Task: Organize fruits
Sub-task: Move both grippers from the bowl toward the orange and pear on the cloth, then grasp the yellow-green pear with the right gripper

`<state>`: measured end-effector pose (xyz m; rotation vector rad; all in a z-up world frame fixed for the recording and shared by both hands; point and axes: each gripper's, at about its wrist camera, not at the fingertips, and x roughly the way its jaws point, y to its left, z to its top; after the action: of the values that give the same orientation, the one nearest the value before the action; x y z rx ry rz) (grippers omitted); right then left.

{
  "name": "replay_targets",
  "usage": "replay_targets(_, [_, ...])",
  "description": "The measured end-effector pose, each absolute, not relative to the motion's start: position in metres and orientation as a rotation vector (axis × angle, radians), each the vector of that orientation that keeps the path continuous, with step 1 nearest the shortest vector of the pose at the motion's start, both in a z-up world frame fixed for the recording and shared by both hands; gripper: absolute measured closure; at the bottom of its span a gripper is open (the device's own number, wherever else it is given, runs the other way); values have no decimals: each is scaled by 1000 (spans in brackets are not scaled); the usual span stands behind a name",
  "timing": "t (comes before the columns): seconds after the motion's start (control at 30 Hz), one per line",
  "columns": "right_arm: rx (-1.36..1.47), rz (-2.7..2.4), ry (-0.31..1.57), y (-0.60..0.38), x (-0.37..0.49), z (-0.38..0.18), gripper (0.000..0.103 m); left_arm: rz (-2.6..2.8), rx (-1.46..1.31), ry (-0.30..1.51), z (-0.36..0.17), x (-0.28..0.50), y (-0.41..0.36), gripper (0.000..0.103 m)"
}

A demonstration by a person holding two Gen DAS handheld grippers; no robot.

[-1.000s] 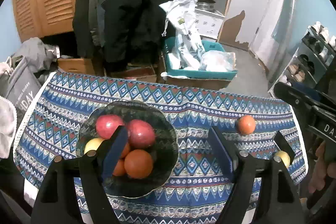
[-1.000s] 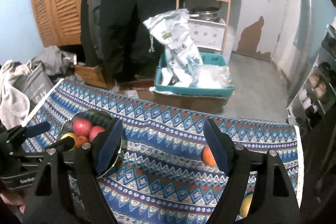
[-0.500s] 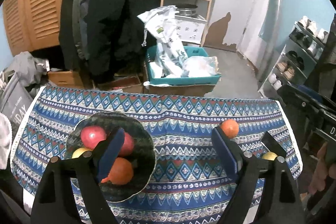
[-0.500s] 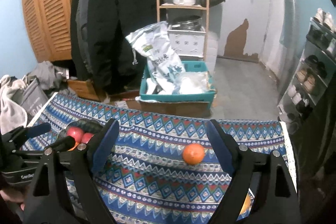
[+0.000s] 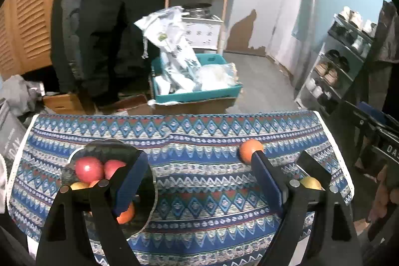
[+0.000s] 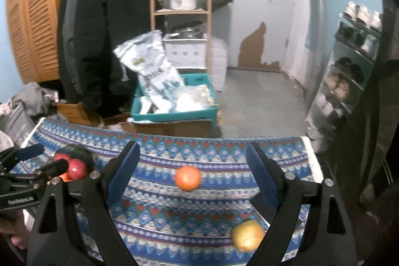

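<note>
Home entryway: hanging coats (image 5: 104,16), shoe rack (image 5: 334,66), pantry shelf (image 6: 182,4).

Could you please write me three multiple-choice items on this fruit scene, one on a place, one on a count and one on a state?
1. Where does the loose orange lie?
A. In the bowl
B. On the patterned tablecloth, in line with the gap of the right claw
C. On the floor by the teal crate

2. How many fruits lie on the tablecloth outside the bowl?
A. Two
B. Four
C. None

3. What state is the right claw in?
A. Shut on the orange
B. Shut on nothing
C. Open, holding nothing

Answers:
1. B: the orange rests on the cloth, framed by the two blue pads, far from the dark bowl.
2. A: only the orange and the yellow fruit sit on bare cloth.
3. C: its pads stand wide apart, having just been opening, and touch no fruit.
</note>
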<state>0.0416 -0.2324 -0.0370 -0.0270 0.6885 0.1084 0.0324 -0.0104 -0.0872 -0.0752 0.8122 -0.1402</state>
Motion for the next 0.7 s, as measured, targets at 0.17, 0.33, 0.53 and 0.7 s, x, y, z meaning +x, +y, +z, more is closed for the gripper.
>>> replay_targets(0.17, [3,35,732,-265,44,-49,17,-166,-47,822,-96,38,-29,17])
replay_targets(0.33, [48,-7,779,-291,44,-66,17,-188,-19,856,-110,44,-47,17])
replay_targets(0.53, [43,-52,877,-311,46,-104,17,-212,6,895,-129,51,-63,17])
replay_targets(0.7, [47,-72,973,-322,47,-141,17,-221,-1,951,-151,60,-73,17])
